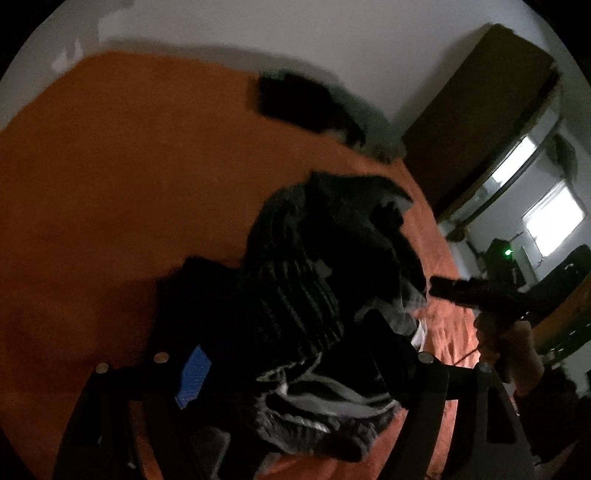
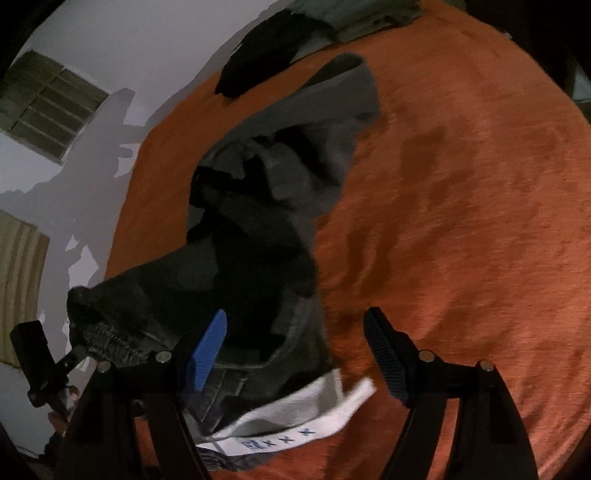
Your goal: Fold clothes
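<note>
Left tongs (image 1: 280, 354) are seen closest in the left wrist view, with dark ribbed cloth bunched between the fingers; the blue pad (image 1: 192, 376) shows on one finger and the cloth hides much of the gap. They appear clamped on the garment (image 1: 295, 288), though the contact itself is hidden. The garment is lifted in a crumpled heap in front of the camera, dark grey to black, with pale striped trim (image 1: 317, 398) near the bottom. Past it, the right tongs (image 1: 454, 290) and the hand (image 1: 513, 354) holding them are seen at the right edge.

In the right wrist view, the right tongs (image 2: 295, 347) are spread wide, nothing gripped; the garment (image 2: 258, 229) lies partly under the blue-padded finger (image 2: 208, 354). A white label (image 2: 295, 421) with blue marks lies on the near part of the garment. The garment is stretched from the left tongs (image 2: 79, 354) at lower left across an orange bed cover (image 2: 461, 221). The cover is wrinkled beside the cloth.

Farther off, a second black item (image 2: 266, 55) lies on the cover near its far edge, apart from the garment. A white wall (image 1: 258, 26) and a brown board (image 1: 480, 107) are seen behind.
</note>
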Available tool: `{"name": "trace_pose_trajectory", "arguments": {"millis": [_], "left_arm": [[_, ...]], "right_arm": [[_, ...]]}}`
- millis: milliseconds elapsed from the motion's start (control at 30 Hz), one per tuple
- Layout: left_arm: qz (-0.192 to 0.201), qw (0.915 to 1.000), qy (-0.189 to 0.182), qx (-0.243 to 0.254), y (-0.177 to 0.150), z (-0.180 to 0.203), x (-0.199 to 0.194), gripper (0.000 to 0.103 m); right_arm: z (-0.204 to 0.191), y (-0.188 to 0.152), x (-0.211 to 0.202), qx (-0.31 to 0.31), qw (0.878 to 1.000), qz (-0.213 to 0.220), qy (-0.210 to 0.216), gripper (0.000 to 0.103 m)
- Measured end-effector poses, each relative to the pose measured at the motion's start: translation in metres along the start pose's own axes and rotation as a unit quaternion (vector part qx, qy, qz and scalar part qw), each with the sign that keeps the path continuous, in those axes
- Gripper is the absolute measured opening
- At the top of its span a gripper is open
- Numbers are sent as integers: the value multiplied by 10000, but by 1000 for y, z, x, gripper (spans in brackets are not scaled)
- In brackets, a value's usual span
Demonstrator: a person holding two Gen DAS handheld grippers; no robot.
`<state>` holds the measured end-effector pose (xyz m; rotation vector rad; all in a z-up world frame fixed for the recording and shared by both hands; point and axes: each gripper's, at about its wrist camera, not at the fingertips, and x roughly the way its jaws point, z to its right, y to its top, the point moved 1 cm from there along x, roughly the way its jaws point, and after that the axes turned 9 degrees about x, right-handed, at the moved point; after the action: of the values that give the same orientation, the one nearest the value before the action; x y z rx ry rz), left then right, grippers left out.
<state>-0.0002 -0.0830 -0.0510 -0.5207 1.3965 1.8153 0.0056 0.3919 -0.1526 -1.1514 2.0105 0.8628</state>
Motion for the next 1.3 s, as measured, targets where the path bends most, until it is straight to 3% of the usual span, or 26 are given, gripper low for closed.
{"name": "trace_pose_trajectory", "arguments": {"millis": [300,400,600,733,767,800,867,933,1133,1300], "left_arm": [[-559,9971,365,-357,5,15,29,78],[-450,9968,285,-598,7,26,29,78],[-767,9913,665,-835,-4,23,47,78],[-498,9878,520,-1380,-3,15,51,78],[-465,9869,515,-1456,-3,15,54,76],[-421,9863,629,-1469,-2,15,56,64],[-397,9831,854,-1571,-4,12,58,24],[-294,9795,608,-1897,-10,2,54,23],[-220,9819,319,-1852,-17,-21,21,22],[-217,9827,14,-1840,-18,-35,2,22]], "right_arm": [[-5,-9,23,7,9998,-208,-14,76],[1,-9,21,109,9998,-180,-28,76],[13,-13,17,315,9994,-161,-23,76],[18,-17,16,384,9991,-189,-22,76],[20,-17,15,416,9989,-195,-20,76],[20,-18,15,440,9988,-196,-26,76],[20,-18,13,462,9988,-182,-56,76],[20,-18,8,421,9990,-132,-83,76],[22,-15,-11,385,9992,78,-97,76],[8,3,-4,267,9996,117,-37,76]]}}
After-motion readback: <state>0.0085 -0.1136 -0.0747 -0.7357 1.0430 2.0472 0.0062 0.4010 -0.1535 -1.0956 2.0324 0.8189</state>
